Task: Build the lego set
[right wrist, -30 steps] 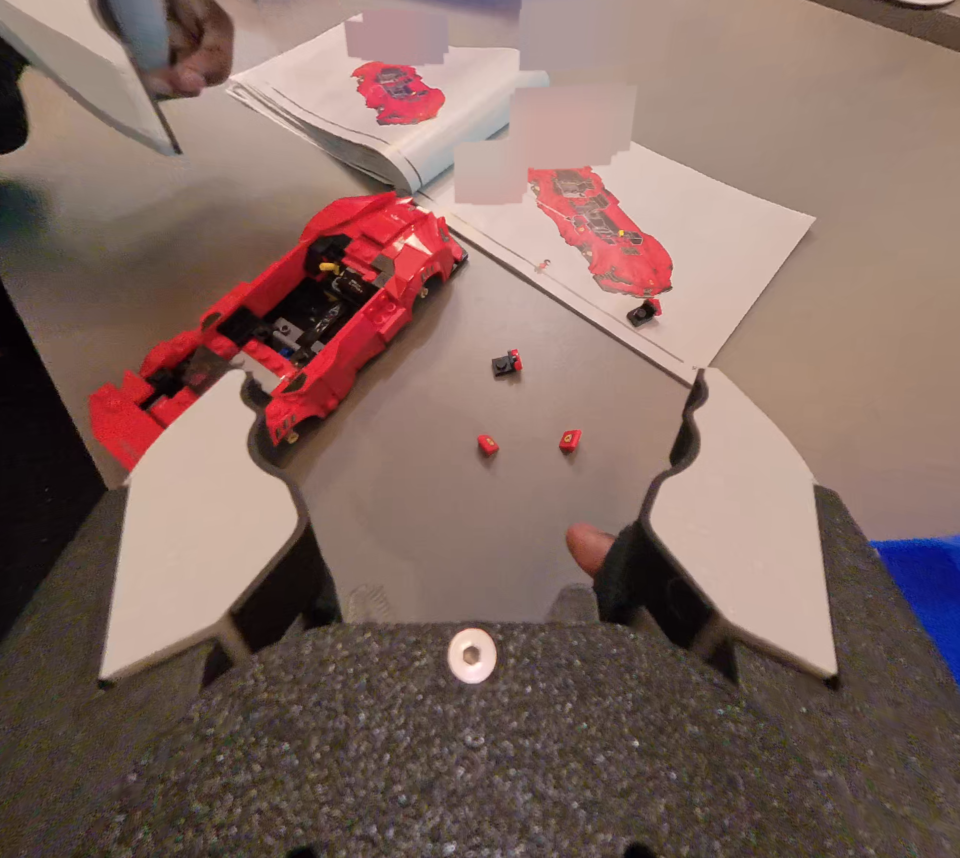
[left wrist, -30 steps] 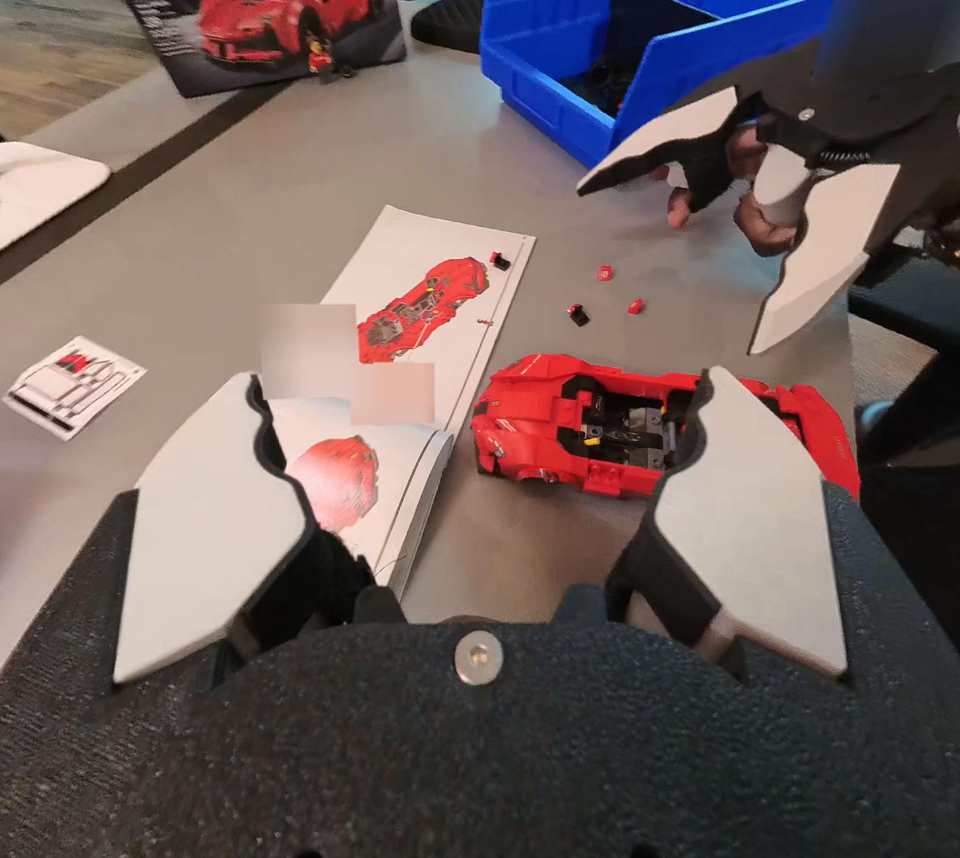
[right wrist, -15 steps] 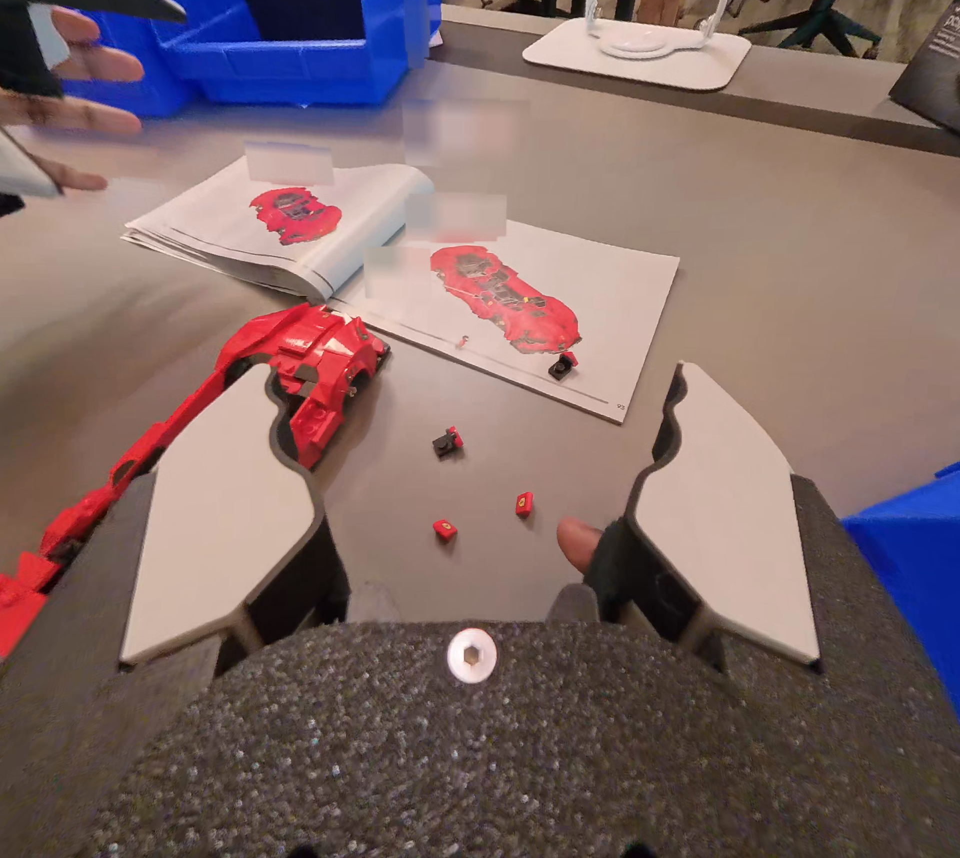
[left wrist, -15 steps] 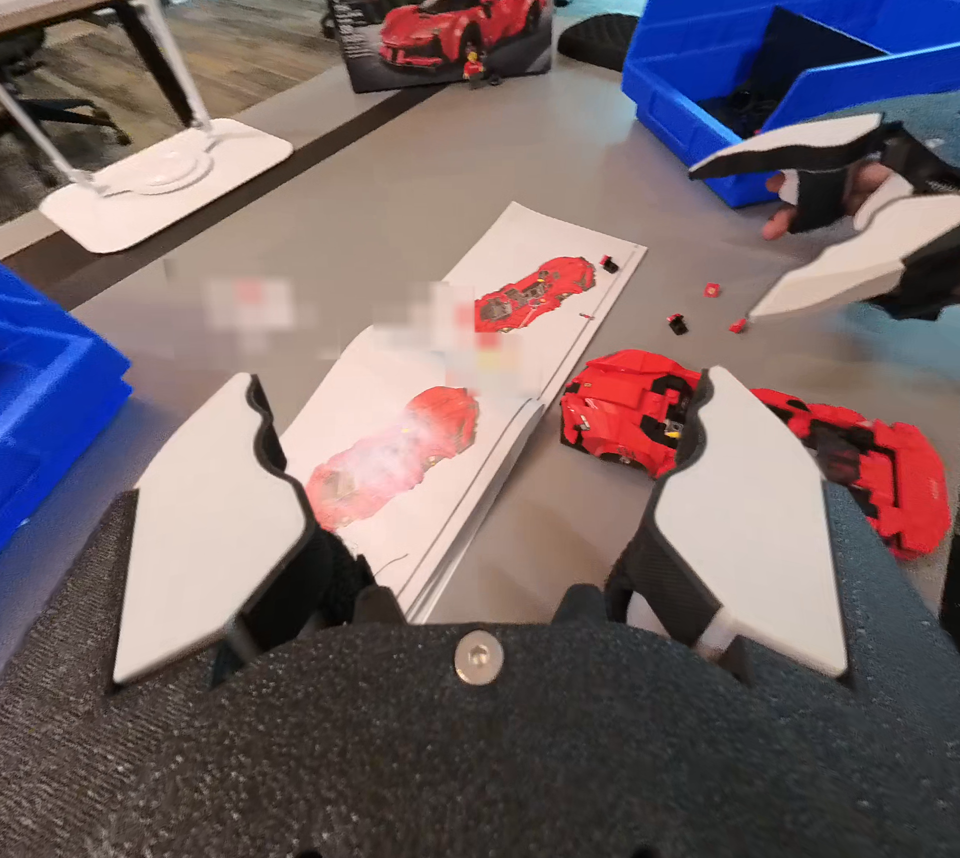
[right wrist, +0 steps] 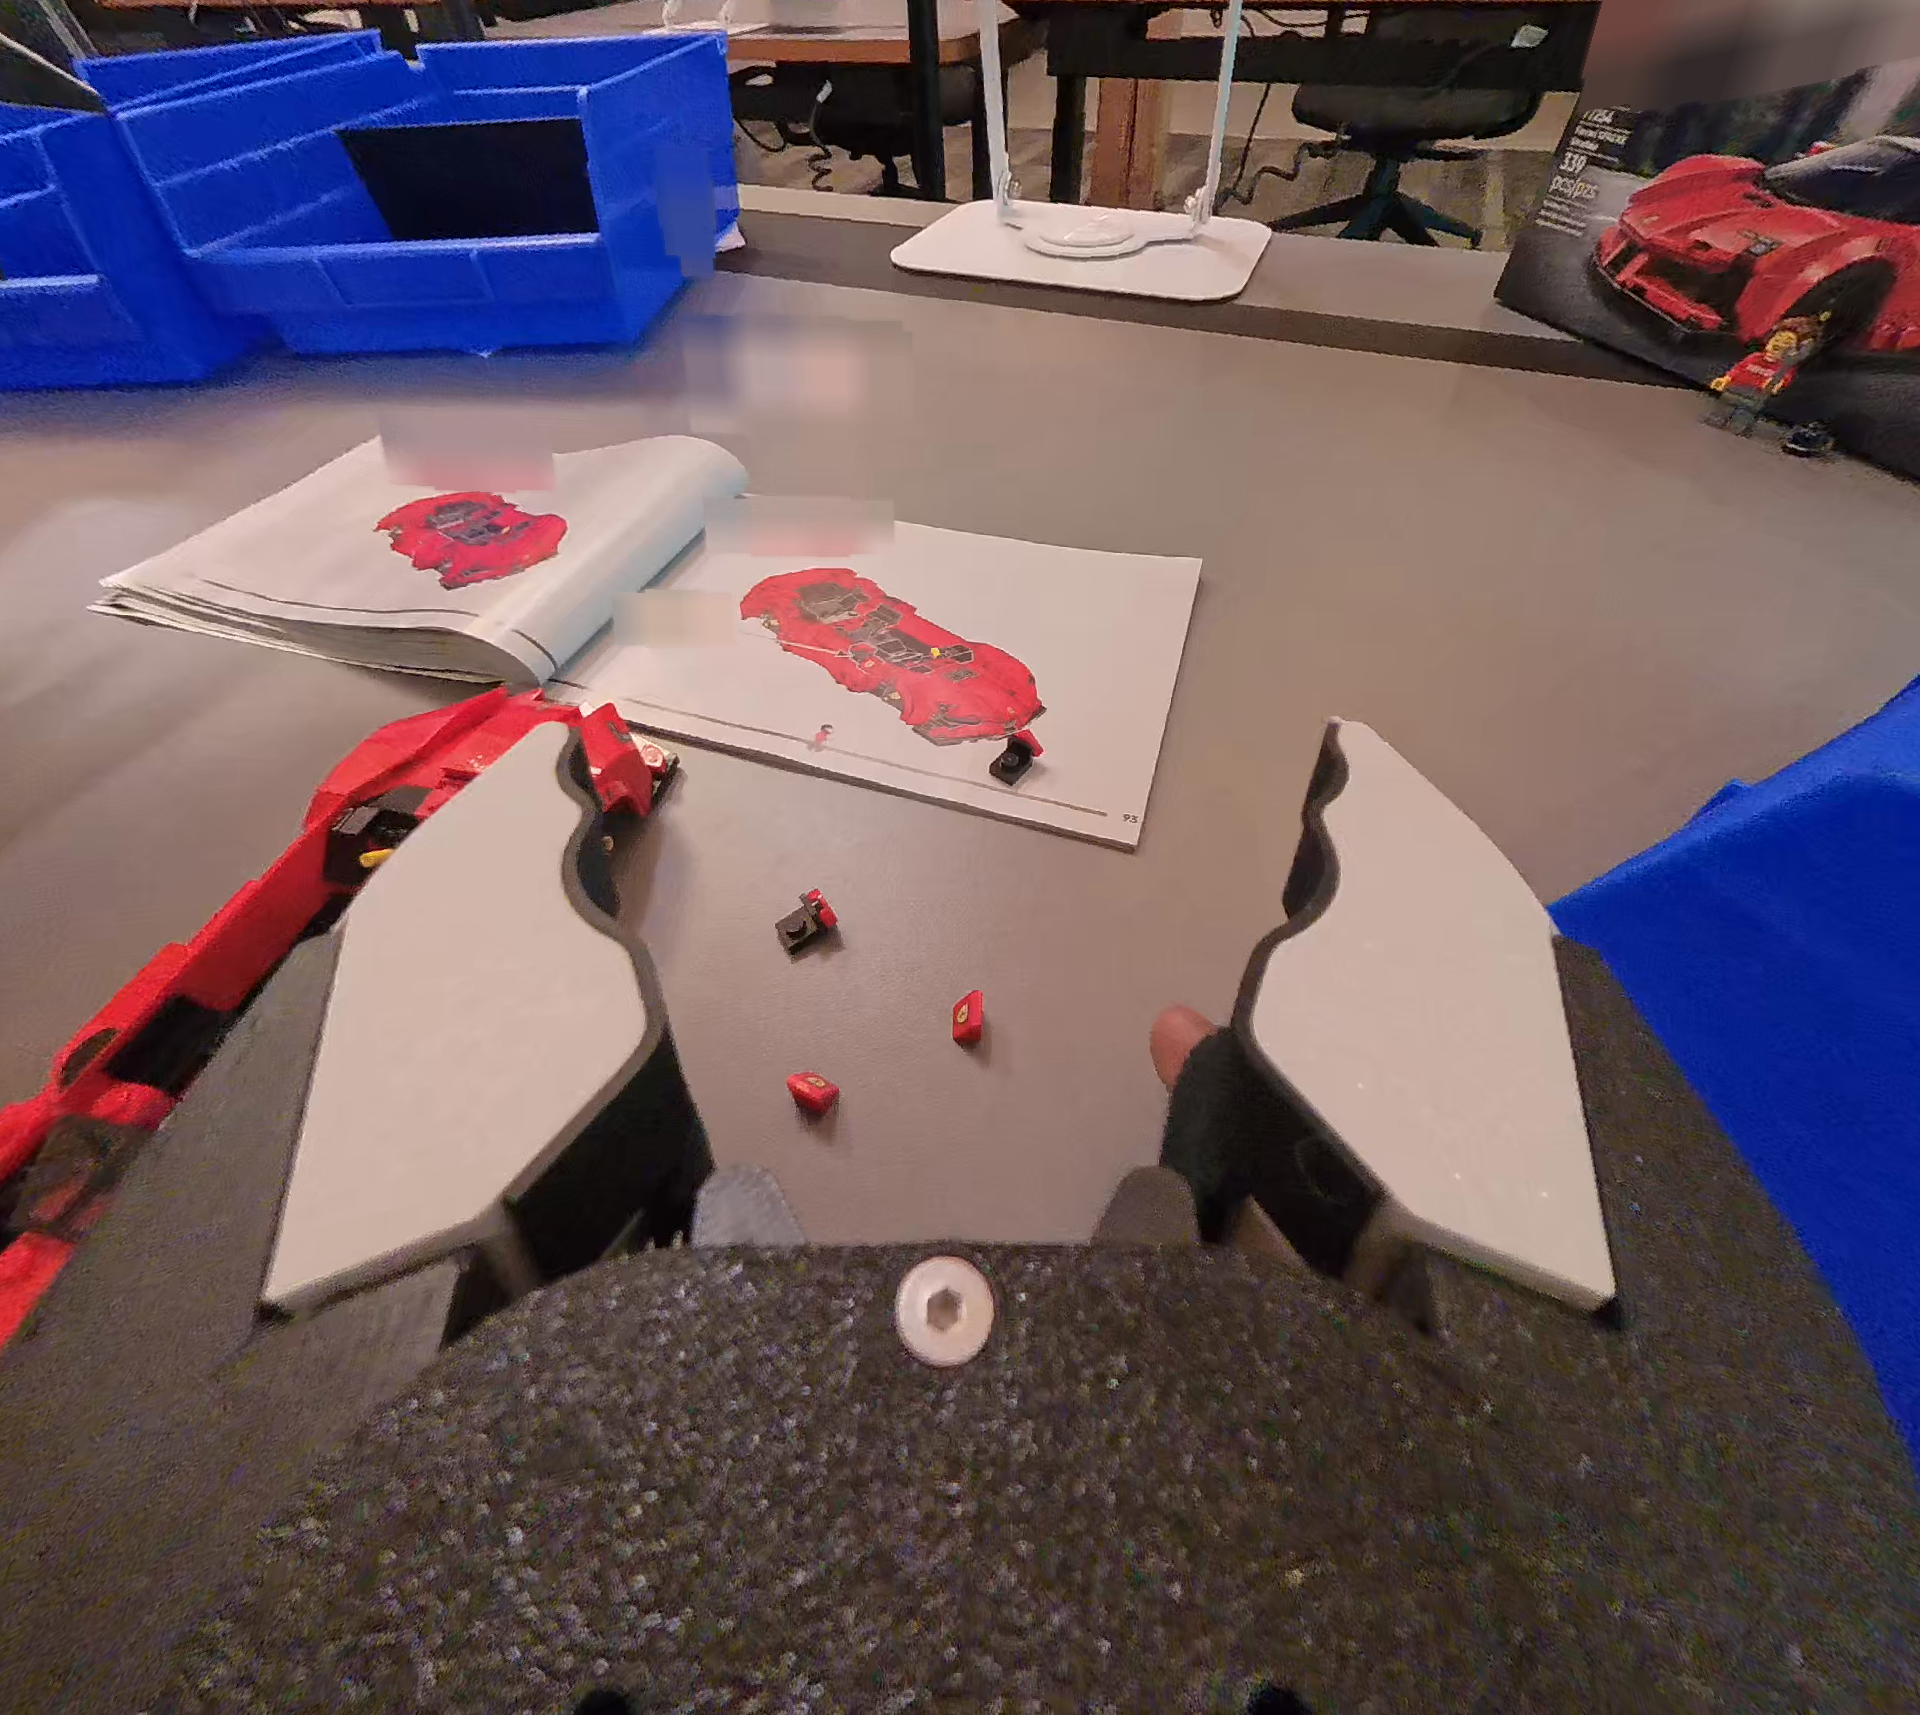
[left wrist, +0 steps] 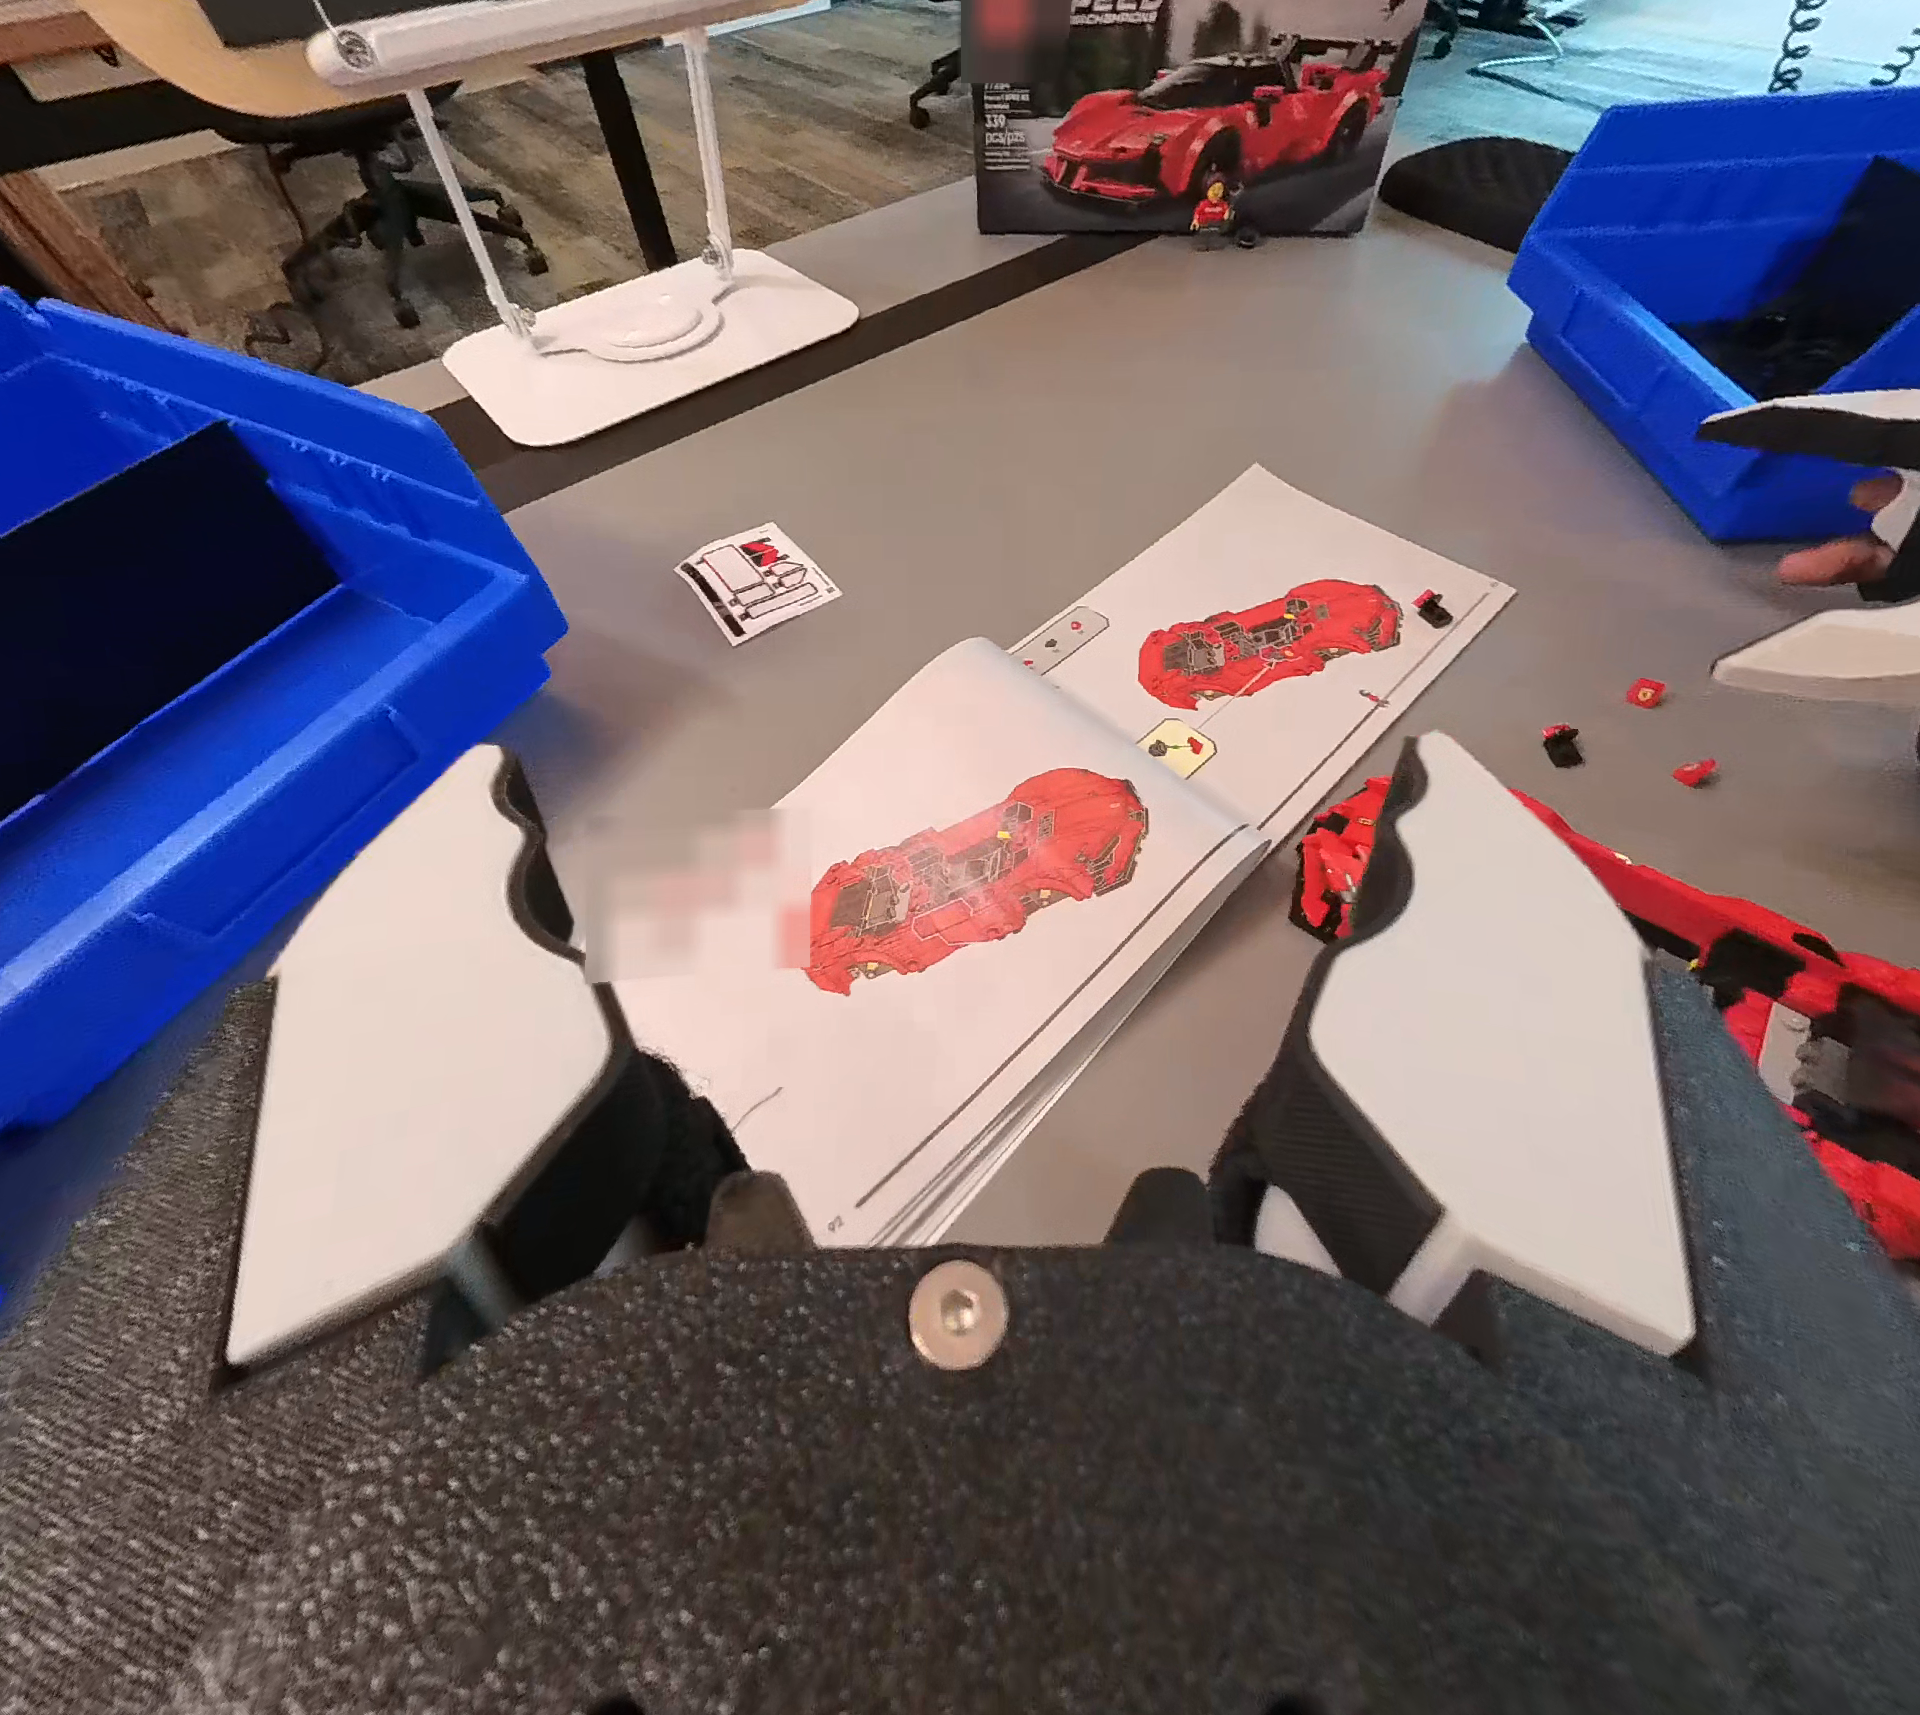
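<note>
Red car [right wrist: 260, 886] beside booklet [right wrist: 540, 585] — unheld.

Each camera rides just behind its own hand-held gripper, looking forward and down over the grey table [left wrist: 1039, 418] from close above. The left wrist view faces the open instruction booklet [left wrist: 997, 855]; the right wrist view faces loose bricks. Both share the booklet [right wrist: 644, 585], red lego car [left wrist: 1621, 927] [right wrist: 270, 876] and set box [left wrist: 1205, 96] [right wrist: 1745, 242].

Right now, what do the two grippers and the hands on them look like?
Both the left gripper and right gripper have flat light-grey fingers with wavy black inner edges on a rough black body with one silver screw. The hand wears a black fingerless glove. No cables show.
</note>
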{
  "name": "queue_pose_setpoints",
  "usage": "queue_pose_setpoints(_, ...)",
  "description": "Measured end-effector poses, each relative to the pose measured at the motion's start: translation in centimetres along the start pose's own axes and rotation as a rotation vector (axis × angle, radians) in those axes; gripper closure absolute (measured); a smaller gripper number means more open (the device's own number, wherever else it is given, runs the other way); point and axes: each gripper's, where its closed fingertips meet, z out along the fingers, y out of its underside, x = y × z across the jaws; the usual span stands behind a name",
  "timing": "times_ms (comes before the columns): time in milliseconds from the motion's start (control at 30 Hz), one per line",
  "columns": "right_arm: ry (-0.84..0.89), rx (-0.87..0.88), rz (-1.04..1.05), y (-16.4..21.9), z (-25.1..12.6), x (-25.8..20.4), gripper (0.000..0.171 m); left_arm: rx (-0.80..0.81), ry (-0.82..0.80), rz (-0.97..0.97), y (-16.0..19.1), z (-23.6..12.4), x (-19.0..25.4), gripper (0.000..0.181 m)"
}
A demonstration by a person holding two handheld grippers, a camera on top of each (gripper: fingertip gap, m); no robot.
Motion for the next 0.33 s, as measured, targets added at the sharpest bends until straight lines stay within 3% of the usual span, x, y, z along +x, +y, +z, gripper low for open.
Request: queue_pose_setpoints(333,0.013,-0.006,-0.030,0.07,0.06,-0.16,0.046,-0.031,-0.035,0.026,0.58,0.28,0.02,0.035)
